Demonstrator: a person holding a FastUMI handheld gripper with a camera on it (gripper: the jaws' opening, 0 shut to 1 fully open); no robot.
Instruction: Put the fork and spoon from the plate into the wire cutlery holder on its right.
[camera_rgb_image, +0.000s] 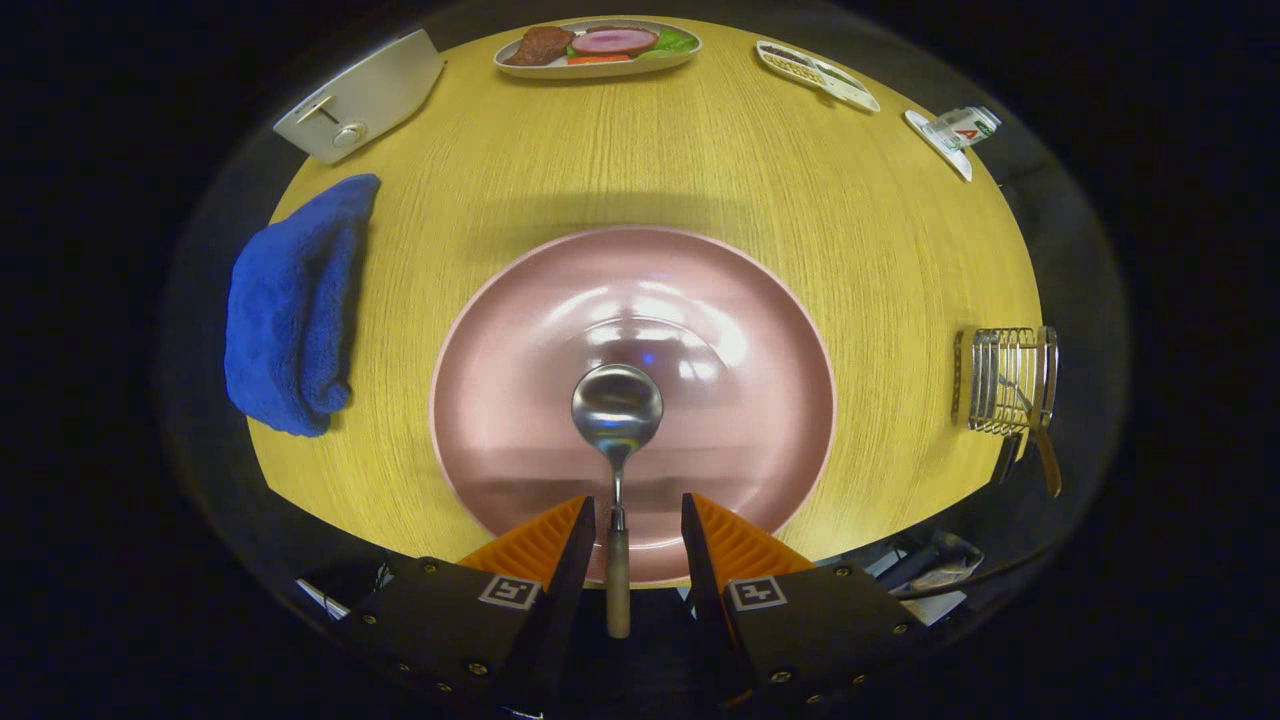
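A round wooden table (640, 160) with a pale yellow grain takes up the scene, and beyond its rim the room falls away into darkness.

One large pink plate (520, 340) sits at the near middle of the table, glossy and reflecting overhead light. One blue towel (290, 305) lies bunched at the left, well apart from the plate. One white toaster (360, 95) stands at the far left edge. At the far side there is one oval dish of food (600, 45) with meat, a slice of something pink and green leaves. To its right lies one small tray (815, 75), and farther right one small bottle (960, 128) lies on its side on a white holder.

One wire cutlery holder (1010, 380) stands at the right edge of the table, well apart from the plate. One fork (1025, 415) with a wooden handle already rests in it, handle sticking out toward the near side.

One spoon (617, 410) lies with its bowl over the middle of the plate, wooden handle pointing near and running between the fingers. The gripper (635, 525) has its two fingers apart, one on each side of the handle; a gap shows on both sides, so they are not pressing on it.
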